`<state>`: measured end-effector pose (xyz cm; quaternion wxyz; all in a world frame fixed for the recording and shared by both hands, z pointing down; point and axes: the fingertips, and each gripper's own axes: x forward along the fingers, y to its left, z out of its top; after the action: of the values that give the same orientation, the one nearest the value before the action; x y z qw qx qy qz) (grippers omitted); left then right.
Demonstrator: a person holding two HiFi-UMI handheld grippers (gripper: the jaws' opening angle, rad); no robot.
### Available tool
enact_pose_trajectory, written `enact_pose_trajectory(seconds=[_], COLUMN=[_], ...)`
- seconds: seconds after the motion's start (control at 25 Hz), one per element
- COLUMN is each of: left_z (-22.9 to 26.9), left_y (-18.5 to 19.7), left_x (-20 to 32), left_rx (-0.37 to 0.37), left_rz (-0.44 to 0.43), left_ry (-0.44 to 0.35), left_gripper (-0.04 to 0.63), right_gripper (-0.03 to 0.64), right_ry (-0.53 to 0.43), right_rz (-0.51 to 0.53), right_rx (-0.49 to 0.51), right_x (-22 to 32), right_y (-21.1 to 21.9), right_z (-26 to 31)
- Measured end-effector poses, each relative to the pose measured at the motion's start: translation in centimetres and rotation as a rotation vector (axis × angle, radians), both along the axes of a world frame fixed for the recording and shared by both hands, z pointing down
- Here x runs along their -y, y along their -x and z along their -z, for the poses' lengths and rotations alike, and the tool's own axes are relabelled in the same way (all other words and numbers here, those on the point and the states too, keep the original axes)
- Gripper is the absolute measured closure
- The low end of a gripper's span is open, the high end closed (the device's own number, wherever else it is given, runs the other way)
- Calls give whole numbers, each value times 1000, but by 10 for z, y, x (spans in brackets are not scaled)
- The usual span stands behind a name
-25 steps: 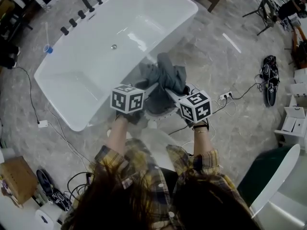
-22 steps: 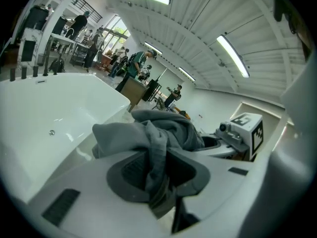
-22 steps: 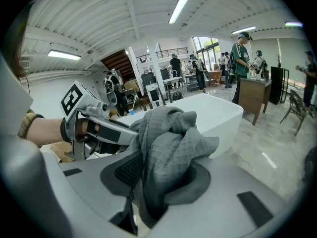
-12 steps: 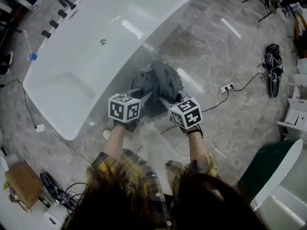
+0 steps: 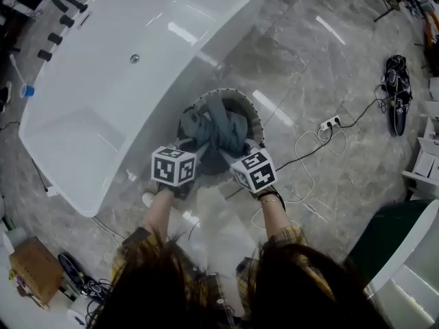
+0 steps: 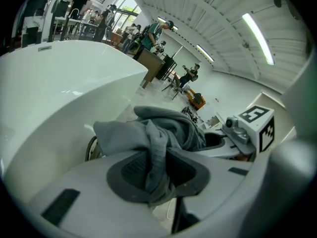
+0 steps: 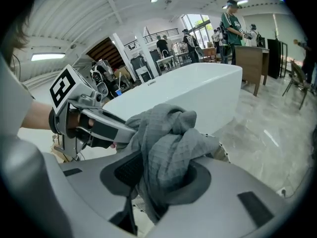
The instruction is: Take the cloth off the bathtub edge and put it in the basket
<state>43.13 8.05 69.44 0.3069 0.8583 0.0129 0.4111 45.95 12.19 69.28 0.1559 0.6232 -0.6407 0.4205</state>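
A crumpled grey cloth [image 5: 216, 129] hangs bunched over the round basket [image 5: 255, 120] on the floor beside the white bathtub [image 5: 137, 60]. My left gripper [image 5: 199, 144] is shut on the cloth's left part, and the cloth [image 6: 158, 133] is pinched between its dark pads. My right gripper [image 5: 223, 149] is shut on the right part; the cloth [image 7: 168, 148] fills its jaws. In each gripper view the other gripper shows beside the bundle. The basket's inside is mostly hidden by the cloth.
The bathtub's near wall [image 6: 59, 113] rises close on the left of the basket. A white power strip [image 5: 329, 123] with trailing cables lies on the marble floor to the right. People [image 7: 233, 24] stand at desks in the background.
Both grippers have come down together with the cloth, from above the tub's edge to over the basket opening. The cloth now sits low in the basket's mouth.
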Motion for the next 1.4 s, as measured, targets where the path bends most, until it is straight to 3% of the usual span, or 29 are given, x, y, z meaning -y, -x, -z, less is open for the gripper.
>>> enact_pose_trajectory(seconds=[0.36, 0.72, 1.16, 1.4], left_z=[-87, -152, -186, -188], left_y=[-4, 5, 12, 18], left_x=[2, -5, -14, -12], left_rx=[115, 243, 345, 344], left_rz=[-36, -23, -77, -87], left_ry=[5, 51, 22, -27], left_gripper=[500, 500, 499, 494], right_gripper=[465, 455, 441, 374], right_ry=[92, 233, 337, 397], right_rz=[-23, 27, -46, -77], right_rx=[58, 99, 183, 214], right_x=[1, -8, -33, -48], right_y=[-6, -1, 2, 4], right_z=[-91, -160, -199, -210])
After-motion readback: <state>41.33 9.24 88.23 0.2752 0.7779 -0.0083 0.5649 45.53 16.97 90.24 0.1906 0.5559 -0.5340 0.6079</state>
